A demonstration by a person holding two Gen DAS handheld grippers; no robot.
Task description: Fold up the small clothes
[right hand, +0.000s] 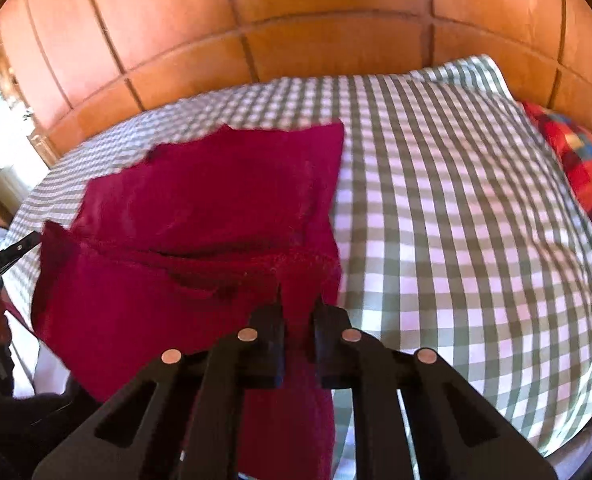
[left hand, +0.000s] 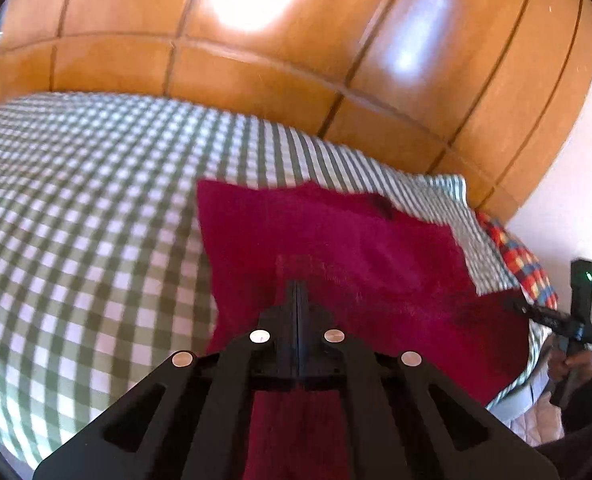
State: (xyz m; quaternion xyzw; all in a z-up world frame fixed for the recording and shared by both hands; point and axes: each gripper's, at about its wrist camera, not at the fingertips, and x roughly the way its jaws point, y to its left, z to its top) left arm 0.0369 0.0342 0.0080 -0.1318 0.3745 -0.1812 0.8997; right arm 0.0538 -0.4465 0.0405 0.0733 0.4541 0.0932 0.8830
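Note:
A dark red garment (left hand: 335,240) lies spread on a green-and-white checked bed cover (left hand: 76,200), with its near edge lifted off the bed. In the left wrist view my left gripper (left hand: 297,286) has its fingers pressed together on that near edge, and red cloth hangs below them. In the right wrist view my right gripper (right hand: 297,300) is shut on the garment (right hand: 216,200), with a strip of red cloth pinched between its fingers. Each gripper holds one near corner. My left gripper (right hand: 16,248) shows at the left edge, and my right gripper (left hand: 535,312) at the right edge.
Orange wooden panelling (left hand: 256,72) rises behind the bed. A red, blue and yellow checked pillow (right hand: 583,168) lies at the bed's right end. The checked cover (right hand: 455,220) stretches bare to the right of the garment. A person's hand (left hand: 567,364) grips the right tool.

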